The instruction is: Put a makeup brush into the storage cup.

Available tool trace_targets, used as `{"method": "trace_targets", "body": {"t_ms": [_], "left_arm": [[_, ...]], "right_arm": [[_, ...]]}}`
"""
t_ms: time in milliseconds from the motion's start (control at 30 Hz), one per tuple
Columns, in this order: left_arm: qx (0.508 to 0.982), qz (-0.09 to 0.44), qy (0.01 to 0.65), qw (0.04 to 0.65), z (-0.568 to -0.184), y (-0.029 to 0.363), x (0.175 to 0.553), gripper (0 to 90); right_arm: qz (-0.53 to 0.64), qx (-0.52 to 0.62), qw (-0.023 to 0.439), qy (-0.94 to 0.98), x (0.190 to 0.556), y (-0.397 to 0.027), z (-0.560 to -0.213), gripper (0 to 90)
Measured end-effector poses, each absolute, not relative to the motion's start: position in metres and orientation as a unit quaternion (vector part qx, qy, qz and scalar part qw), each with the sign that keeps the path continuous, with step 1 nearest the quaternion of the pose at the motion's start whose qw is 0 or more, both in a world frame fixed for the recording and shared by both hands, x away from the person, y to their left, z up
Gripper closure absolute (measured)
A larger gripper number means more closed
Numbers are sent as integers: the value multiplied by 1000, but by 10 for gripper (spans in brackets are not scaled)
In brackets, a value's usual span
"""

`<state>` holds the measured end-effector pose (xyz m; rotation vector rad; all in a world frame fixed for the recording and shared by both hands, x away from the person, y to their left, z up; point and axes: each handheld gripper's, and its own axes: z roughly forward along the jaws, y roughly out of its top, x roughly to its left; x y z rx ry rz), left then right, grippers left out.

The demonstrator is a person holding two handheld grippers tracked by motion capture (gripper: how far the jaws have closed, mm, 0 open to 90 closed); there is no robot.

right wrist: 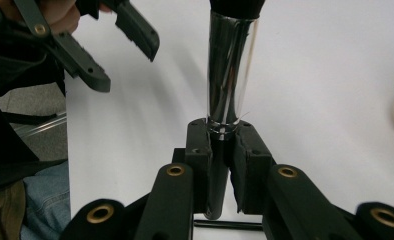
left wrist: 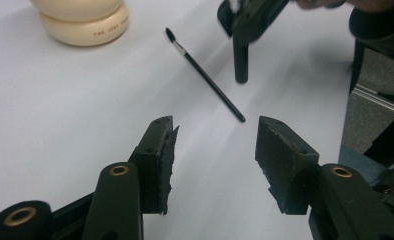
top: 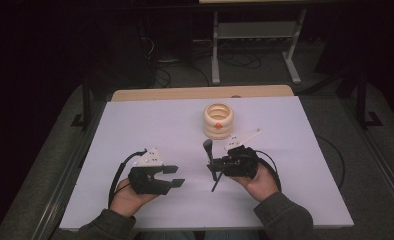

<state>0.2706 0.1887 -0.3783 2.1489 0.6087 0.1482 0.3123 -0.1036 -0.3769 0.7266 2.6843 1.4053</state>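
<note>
My right gripper [top: 218, 167] [right wrist: 224, 145] is shut on the black handle of a thick brush [top: 208, 148] [right wrist: 230, 70] with a shiny silver ferrule, held upright-ish over the white table [top: 150, 125]. A thin black brush [left wrist: 205, 75] [top: 216, 184] lies flat on the table just below it. My left gripper [top: 179, 176] [left wrist: 215, 150] stands open above the sheet with nothing between its jaws, pointing toward the thin brush. A cream ringed holder [top: 218, 120] [left wrist: 82, 22] with an orange piece inside stands farther back.
The wooden table edge [top: 200, 93] runs behind the white sheet. Beyond it are a grey metal frame [top: 255, 35] and cables on a dark floor. In the left gripper view the table's edge rail [left wrist: 380, 97] is at the right.
</note>
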Motion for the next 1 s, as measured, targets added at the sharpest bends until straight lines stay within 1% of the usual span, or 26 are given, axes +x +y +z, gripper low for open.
{"method": "trace_targets", "body": {"t_ms": [500, 1000], "left_arm": [[857, 66, 264, 438, -386, 200, 270, 480], [860, 68, 257, 436, -387, 204, 271, 456]], "right_arm": [[455, 249, 13, 855, 337, -114, -362, 783], [449, 250, 21, 858, 355, -111, -346, 784]]}}
